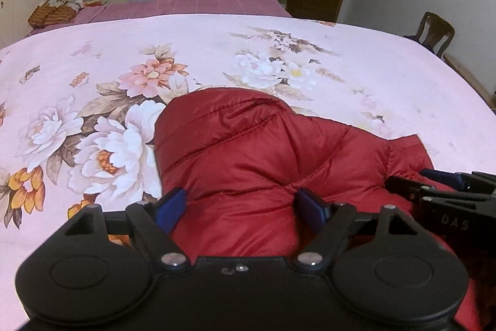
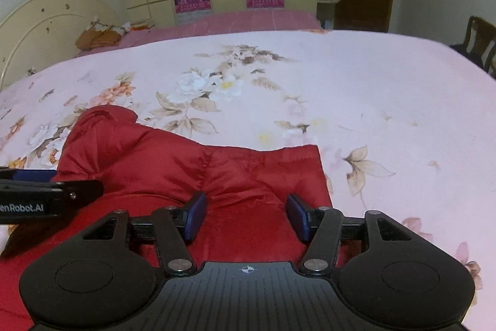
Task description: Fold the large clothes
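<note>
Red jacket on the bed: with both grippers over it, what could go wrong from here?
1. The red jacket is puffy and slick-looking, so the open left gripper may pinch only the top layer and let it slide out.
2. The right gripper is open over a bunched ridge, so a fold started here could come out uneven.
3. The two grippers work close together and could bump.
</note>
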`<state>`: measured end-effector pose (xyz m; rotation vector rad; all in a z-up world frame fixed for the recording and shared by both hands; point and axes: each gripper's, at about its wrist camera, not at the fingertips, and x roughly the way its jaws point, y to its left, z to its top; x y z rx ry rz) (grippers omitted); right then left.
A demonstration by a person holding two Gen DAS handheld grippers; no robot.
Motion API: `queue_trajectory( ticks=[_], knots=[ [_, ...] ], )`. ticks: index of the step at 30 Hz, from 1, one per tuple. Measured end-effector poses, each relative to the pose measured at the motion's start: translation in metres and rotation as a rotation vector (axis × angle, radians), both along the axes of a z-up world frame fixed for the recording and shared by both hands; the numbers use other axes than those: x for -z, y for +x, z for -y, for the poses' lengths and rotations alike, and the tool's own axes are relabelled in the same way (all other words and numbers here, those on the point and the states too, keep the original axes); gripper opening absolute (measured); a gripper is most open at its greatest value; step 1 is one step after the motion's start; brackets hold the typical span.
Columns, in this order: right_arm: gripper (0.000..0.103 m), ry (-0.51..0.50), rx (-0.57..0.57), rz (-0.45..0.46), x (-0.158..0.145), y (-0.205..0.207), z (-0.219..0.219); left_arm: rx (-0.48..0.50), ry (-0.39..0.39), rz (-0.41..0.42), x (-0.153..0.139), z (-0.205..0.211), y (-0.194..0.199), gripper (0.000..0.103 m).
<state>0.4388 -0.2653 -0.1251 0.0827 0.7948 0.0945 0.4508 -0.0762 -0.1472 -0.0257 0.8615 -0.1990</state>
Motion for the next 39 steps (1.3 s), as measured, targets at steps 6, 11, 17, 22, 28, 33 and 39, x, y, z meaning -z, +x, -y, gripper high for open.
queue_trajectory(
  ticks=[6,11,17,22,28,33,39],
  knots=[
    [0.057,0.049,0.001,-0.035,0.016,0.010,0.008,0.000,0.038,-0.011,0.005,0.006,0.006,0.080],
    [0.057,0.111,-0.003,-0.053,0.003,0.006,0.018,-0.017,0.033,-0.013,-0.005,0.004,0.001,0.079],
    [0.057,0.149,0.001,0.017,-0.029,-0.020,0.024,0.003,0.015,0.020,-0.022,0.005,-0.020,0.076],
    [0.057,0.142,-0.021,0.045,-0.047,-0.049,0.023,0.041,-0.012,0.034,-0.036,0.005,-0.045,0.076],
    [0.057,0.132,-0.042,0.041,-0.054,-0.081,0.018,0.049,-0.049,0.031,-0.041,-0.006,-0.083,0.076],
    [0.057,0.110,-0.050,0.030,-0.049,-0.102,0.014,0.068,-0.071,-0.005,-0.036,-0.014,-0.104,0.076],
    [0.057,0.052,-0.052,-0.019,-0.023,-0.103,0.006,0.100,-0.036,-0.018,-0.017,-0.011,-0.109,0.077]
  ],
)
